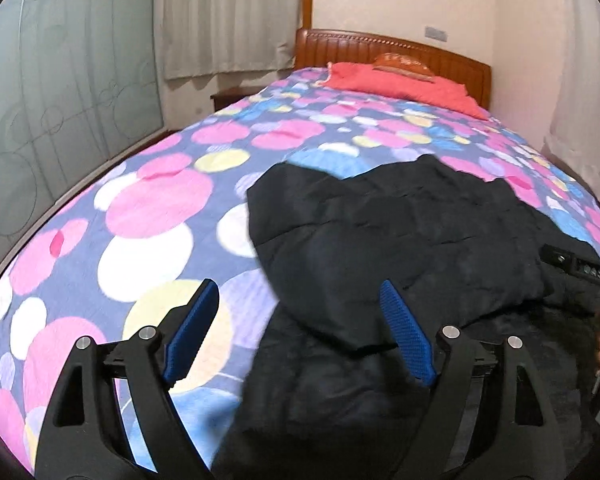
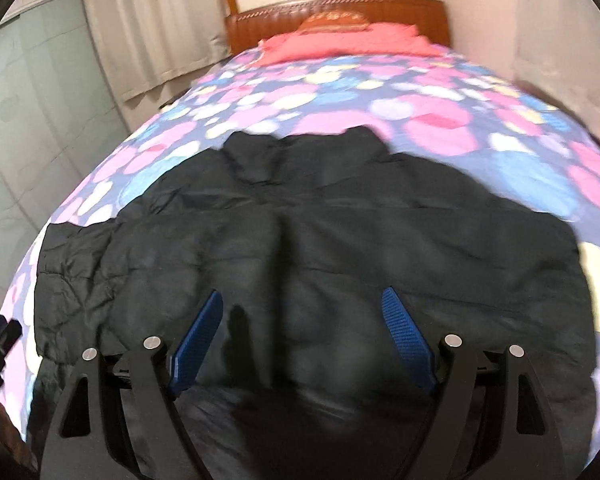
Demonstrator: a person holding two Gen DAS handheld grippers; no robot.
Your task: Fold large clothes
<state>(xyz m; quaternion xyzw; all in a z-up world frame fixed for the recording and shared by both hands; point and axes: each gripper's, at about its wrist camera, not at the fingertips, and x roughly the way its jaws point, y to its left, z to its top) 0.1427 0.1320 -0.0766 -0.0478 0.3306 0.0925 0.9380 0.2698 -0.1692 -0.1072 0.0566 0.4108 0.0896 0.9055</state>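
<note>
Blue-padded fingers (image 1: 408, 336) of the left gripper (image 1: 296, 332) fill the bottom of the left wrist view, spread wide with nothing between them. One finger hangs over the bedspread (image 1: 148, 208) and the other over the black jacket (image 1: 400, 232), and whether either pad touches the cloth cannot be told.

The right gripper (image 2: 300, 336) is spread just as wide and grips nothing. Both of its fingers sit over the black jacket (image 2: 300, 240); contact there cannot be judged either.

The jacket is a dark, puffy garment lying spread out on the bed, close to the near end. In the right wrist view it stretches almost across the bed, with its collar end pointing toward the headboard (image 2: 340, 8) and a crumpled part reaching toward the bed's left edge. In the left wrist view a folded flap lies over the lower layer, its left edge running down just beside the left gripper.

Left of the jacket, a wide stretch of spotted bedspread lies bare out to the bed's edge, where a frosted glass panel (image 1: 60, 92) stands close by. Beyond the jacket the bedspread runs bare up to a red pillow (image 1: 400, 84) against the wooden headboard (image 1: 400, 50). On the right, the bed lies near a pale wall (image 2: 540, 40).
</note>
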